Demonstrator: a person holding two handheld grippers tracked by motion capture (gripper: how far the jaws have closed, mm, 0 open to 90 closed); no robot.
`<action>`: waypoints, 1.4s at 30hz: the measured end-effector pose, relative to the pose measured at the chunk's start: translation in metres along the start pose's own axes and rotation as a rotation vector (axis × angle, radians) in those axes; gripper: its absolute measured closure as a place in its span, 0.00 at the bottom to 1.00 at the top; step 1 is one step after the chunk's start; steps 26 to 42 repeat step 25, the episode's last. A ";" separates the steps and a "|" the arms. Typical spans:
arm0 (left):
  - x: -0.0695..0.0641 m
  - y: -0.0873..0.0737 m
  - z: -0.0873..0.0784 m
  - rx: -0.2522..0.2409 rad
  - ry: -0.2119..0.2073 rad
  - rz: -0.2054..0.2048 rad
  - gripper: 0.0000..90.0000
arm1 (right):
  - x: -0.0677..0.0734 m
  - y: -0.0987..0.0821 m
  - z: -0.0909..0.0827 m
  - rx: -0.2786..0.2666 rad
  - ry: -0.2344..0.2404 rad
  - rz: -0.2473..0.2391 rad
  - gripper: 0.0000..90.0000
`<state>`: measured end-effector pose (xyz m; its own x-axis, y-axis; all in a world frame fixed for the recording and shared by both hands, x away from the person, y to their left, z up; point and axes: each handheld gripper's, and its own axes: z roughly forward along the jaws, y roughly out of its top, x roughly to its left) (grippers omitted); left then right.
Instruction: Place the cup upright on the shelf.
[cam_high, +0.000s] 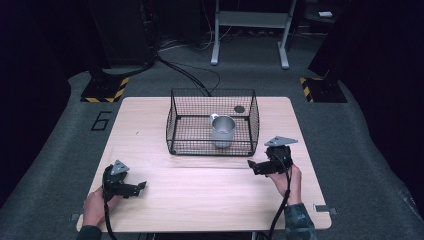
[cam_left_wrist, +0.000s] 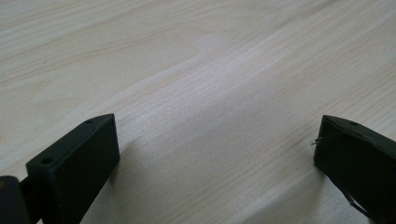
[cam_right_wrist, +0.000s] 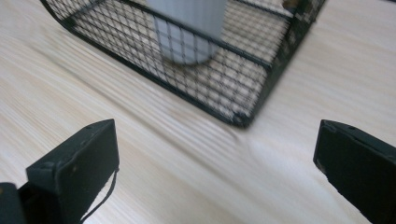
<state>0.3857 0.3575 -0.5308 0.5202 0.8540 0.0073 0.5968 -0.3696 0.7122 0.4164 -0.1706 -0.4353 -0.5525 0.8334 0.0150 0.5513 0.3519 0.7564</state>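
Left hand (cam_high: 95, 206) sits low at the table's near left corner, its left gripper (cam_high: 141, 186) pointing right across the wood, jaws spread wide with bare light wooden table (cam_left_wrist: 210, 70) between them. Right hand (cam_high: 288, 181) is raised near the wire basket's (cam_high: 212, 121) front right corner; the right gripper (cam_high: 251, 166) aims left, jaws also parted, gripping nothing. Inside the basket, a metal mug (cam_high: 222, 131) stands upright, right of centre. Around the table lie grey carpet (cam_high: 50, 165) and hazard-striped stand bases (cam_high: 105, 90), with dark surroundings beyond.
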 end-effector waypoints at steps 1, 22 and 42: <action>0.000 0.000 0.000 0.000 0.000 0.000 0.00 | -0.004 -0.013 -0.002 0.003 -0.028 0.018 0.00; 0.000 0.000 0.000 -0.001 0.000 0.004 0.00 | -0.047 -0.126 -0.005 0.075 -0.231 0.203 0.00; 0.000 0.000 0.001 -0.007 0.000 -0.003 0.00 | -0.052 -0.129 -0.005 0.052 -0.241 0.203 0.00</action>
